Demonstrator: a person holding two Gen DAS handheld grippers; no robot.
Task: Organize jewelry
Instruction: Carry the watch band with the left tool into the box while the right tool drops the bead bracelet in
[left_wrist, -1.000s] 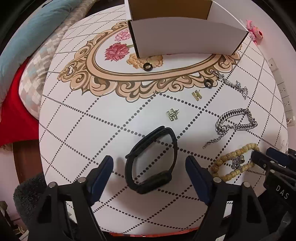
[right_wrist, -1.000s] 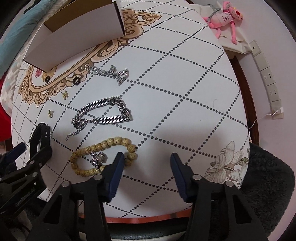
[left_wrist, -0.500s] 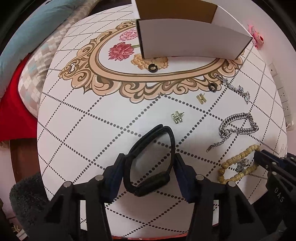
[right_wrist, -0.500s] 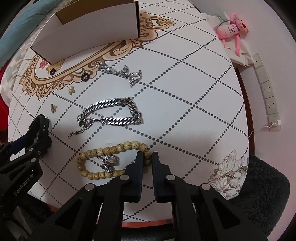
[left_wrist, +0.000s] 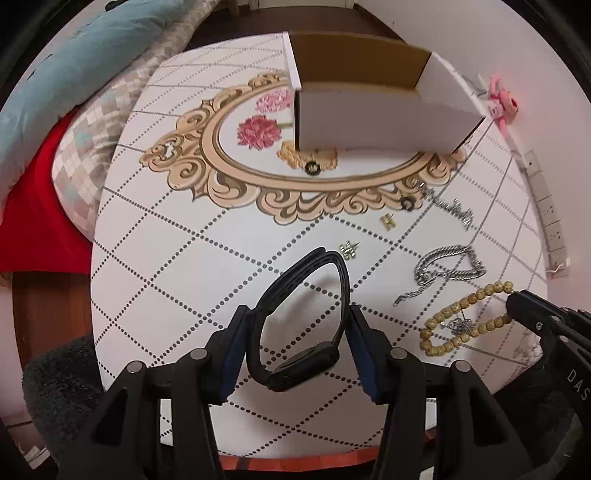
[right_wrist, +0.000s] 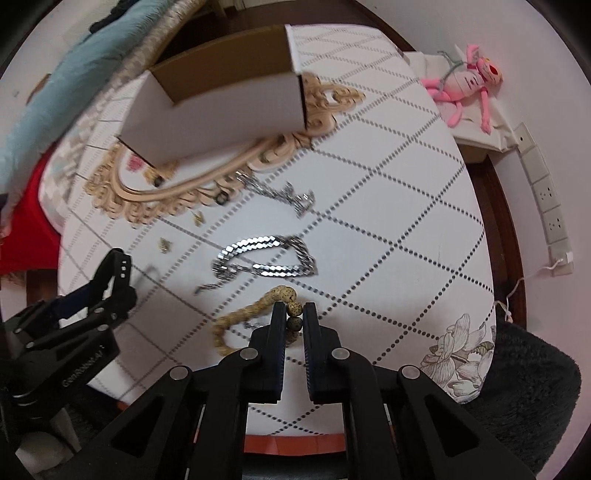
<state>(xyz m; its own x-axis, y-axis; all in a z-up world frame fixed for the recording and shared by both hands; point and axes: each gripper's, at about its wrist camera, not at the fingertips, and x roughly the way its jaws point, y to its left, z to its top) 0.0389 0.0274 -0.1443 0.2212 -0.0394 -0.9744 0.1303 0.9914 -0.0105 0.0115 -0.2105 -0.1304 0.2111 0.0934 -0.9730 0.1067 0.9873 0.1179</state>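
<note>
The left gripper (left_wrist: 298, 328) has its blue-padded fingers (left_wrist: 232, 356) pressed against both sides of a black loop-shaped rubber watch band (left_wrist: 301, 325), clamping it near its thick face end while the far end of the loop points away over the round white table with its dotted diamond pattern (left_wrist: 177, 266). The right gripper (right_wrist: 294, 314) is pinched tight on a tan wooden bead bracelet (right_wrist: 251, 310), two beads caught between its narrow tips and the rest of the strand, blurred, trailing to the left just above the tabletop. Just beyond the beads lies a chunky silver curb-chain bracelet (right_wrist: 266, 258), flat on the table. Farther on, two small gold H-shaped earrings (left_wrist: 349, 250) lie near each other, with a thin silver charm chain (right_wrist: 284, 194) off to the right. Past these, two small dark rings (left_wrist: 407, 203) rest on the gold scrollwork border, one just in front of an open white cardboard box (left_wrist: 380, 122) with a brown interior, standing at the far side of the table.
</note>
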